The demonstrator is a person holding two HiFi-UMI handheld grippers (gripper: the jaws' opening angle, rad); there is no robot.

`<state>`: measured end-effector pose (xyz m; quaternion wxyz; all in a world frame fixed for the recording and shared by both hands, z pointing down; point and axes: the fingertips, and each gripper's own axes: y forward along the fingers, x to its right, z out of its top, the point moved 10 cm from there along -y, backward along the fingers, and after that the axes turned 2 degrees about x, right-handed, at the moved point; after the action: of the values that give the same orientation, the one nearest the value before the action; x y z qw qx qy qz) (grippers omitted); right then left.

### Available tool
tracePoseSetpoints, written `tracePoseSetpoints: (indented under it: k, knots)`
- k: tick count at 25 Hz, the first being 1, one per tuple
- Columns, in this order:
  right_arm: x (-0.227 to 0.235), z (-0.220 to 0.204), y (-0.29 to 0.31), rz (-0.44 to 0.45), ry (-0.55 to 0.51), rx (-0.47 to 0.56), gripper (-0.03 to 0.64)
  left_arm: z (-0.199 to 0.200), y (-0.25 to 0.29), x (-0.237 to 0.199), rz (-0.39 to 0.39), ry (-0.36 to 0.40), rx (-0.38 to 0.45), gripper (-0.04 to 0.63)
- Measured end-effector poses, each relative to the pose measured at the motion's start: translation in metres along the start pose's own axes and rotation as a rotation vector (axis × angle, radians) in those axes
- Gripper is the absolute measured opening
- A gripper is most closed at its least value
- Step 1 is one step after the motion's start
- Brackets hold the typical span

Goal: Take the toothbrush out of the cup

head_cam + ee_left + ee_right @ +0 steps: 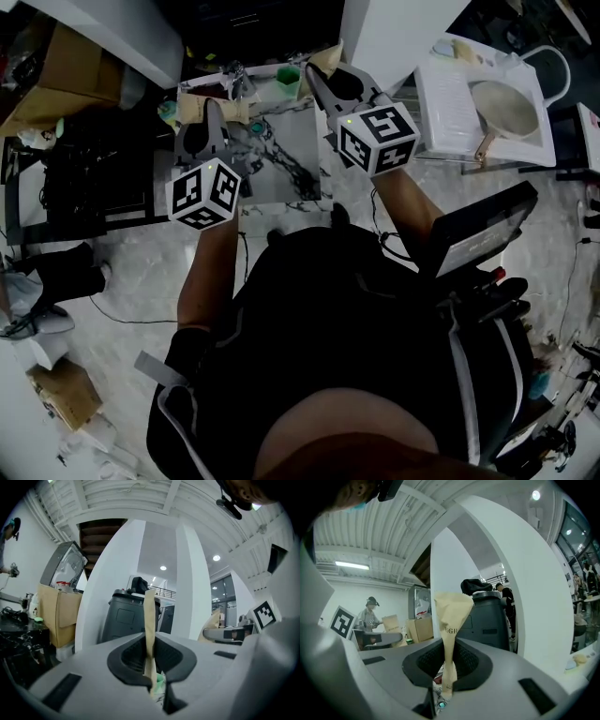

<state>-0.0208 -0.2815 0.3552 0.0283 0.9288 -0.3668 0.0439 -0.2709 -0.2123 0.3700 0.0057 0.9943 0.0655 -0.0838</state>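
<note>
Your left gripper (151,658) has its jaws pinched on a thin tan paper strip (149,613) that stands upright between the pads. Your right gripper (449,665) is likewise clamped on crumpled tan paper (453,611) with print on it; I cannot tell whether both are one sheet. Both grippers hover on your side of the green cup (288,82), the right one nearer it. The cup stands at the far edge of the marble table (286,183). No toothbrush can be made out in or beside that cup. Expect it to be light, stiff and smooth, so likely to slip. Take the handle squarely just above the cup's rim, once one gripper is free of paper. The cup looks light and may tip.
</note>
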Motion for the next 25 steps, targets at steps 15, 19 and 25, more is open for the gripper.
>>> tracePoseSetpoints:
  k: [15,19,25]
  knots:
    - [-0.027,0.005,-0.008,0.011,-0.036,0.013,0.046,0.011,-0.018,0.010,-0.089,0.022,0.001,0.029]
    - [-0.029,0.005,-0.011,-0.006,-0.076,0.013,0.046,0.015,-0.017,0.016,-0.103,0.043,0.005,0.029]
    - [-0.030,0.007,-0.013,0.000,-0.078,0.020,0.044,0.014,-0.015,0.022,-0.115,0.043,0.005,0.029]
